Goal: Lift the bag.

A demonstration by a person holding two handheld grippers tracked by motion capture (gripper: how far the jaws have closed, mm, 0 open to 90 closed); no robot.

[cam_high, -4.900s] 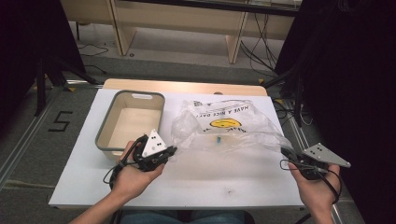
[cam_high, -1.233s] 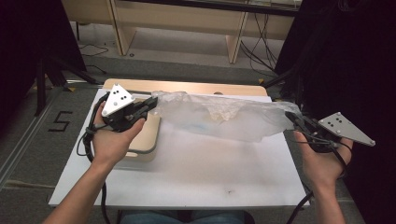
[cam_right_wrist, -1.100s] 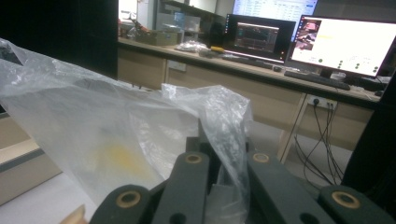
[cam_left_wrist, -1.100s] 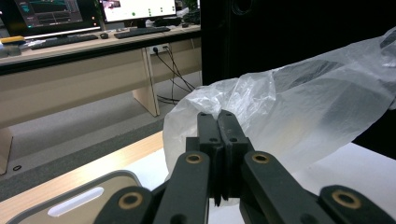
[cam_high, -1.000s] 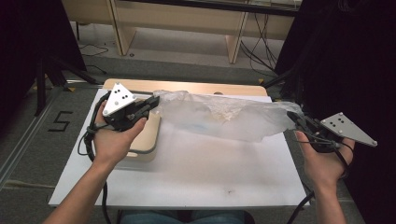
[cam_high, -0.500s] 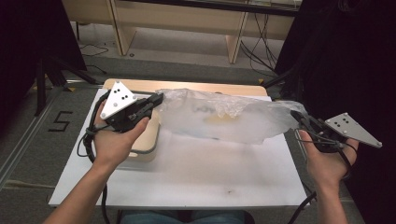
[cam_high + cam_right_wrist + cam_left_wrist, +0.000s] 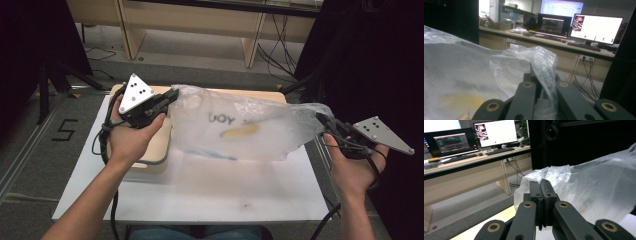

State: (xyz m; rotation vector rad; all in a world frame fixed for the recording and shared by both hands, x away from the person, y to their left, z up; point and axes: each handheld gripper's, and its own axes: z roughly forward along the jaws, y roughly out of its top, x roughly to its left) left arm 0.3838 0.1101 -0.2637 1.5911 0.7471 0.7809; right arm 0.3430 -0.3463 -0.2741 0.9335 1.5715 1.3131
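Since about five seconds back, the one clear plastic bag [image 7: 240, 127] has gone from lying crumpled on the white table [image 7: 210, 192] to hanging stretched above it, spanning from 10 o'clock to 3 o'clock. It is translucent and wrinkled, with dark lettering and a yellow smudge showing through. Of the two grippers, the left gripper [image 7: 170, 96] is clamped on its left edge over the single beige tray [image 7: 157, 150], and the right gripper [image 7: 322, 120] pinches its right edge.
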